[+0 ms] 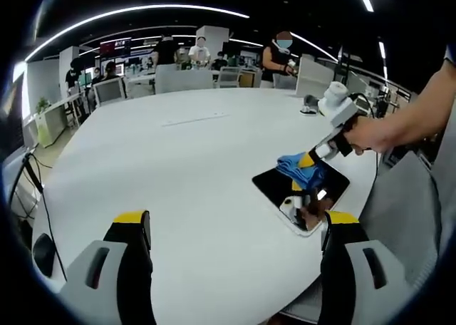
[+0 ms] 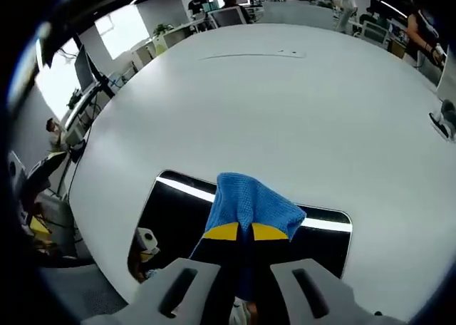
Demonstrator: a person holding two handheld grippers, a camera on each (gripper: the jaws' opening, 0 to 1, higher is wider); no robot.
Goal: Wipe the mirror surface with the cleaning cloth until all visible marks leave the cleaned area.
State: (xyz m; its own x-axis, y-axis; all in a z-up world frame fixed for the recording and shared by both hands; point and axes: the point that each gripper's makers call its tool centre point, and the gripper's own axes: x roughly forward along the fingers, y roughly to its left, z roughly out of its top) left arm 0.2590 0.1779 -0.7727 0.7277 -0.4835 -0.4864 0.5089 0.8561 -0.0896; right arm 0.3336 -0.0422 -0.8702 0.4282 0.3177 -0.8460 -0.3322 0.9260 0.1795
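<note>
Two tongs — right tongs [image 2: 244,232] clamped on nubbly blue cloth [image 2: 249,200], glossy rounded-rectangle mirror [image 2: 171,211], left tongs [image 1: 239,222] agape, empty

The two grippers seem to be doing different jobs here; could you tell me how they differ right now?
The right gripper is shut on the blue cloth and presses it against the mirror; the left gripper is open and holds nothing. The right one sits over the mirror, while the left one hovers above bare white table, off to the mirror's side. Both have yellow-tipped black fingers.
</note>
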